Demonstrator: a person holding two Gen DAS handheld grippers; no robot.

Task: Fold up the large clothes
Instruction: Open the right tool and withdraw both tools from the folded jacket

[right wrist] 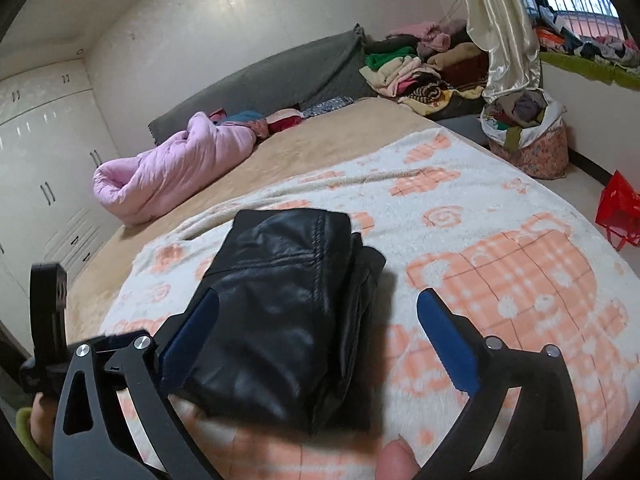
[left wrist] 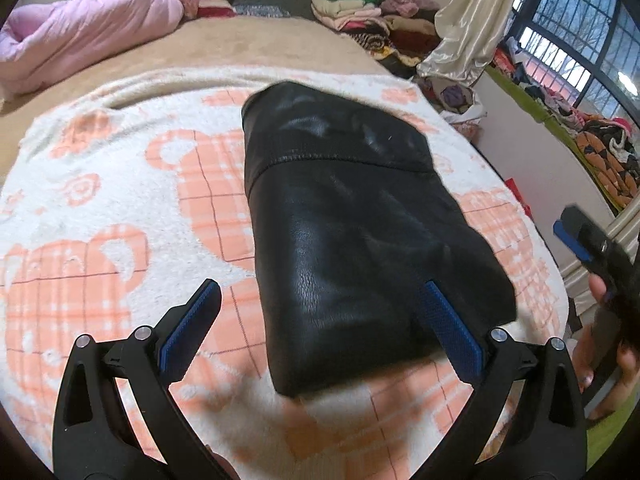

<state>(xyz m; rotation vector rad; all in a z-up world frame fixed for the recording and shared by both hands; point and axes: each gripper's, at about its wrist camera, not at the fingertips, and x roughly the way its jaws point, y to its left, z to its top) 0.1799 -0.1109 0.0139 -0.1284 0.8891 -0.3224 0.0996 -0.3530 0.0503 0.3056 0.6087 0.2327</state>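
Folding looks finished: black leather jacket (left wrist: 344, 216) lies compact mid-frame on the blanket (left wrist: 120, 200); left gripper (left wrist: 320, 312) and right gripper (right wrist: 320, 312) both spread, empty.

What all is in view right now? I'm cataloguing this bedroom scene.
jacket: one, black leather, folded, on the blanket in front of both grippers
blanket: one, white with orange bears, spread on the bed
quilt: one, pink, bunched at the far side of the bed
clothes pile: one, mixed colours, at the bed's far corner
curtain: one, cream, by the window
basket: one, floral, full of clothes, on the floor
red bag: one, on the floor
wardrobe: one, white, along the wall
left gripper: open, holding nothing
right gripper: open, holding nothing
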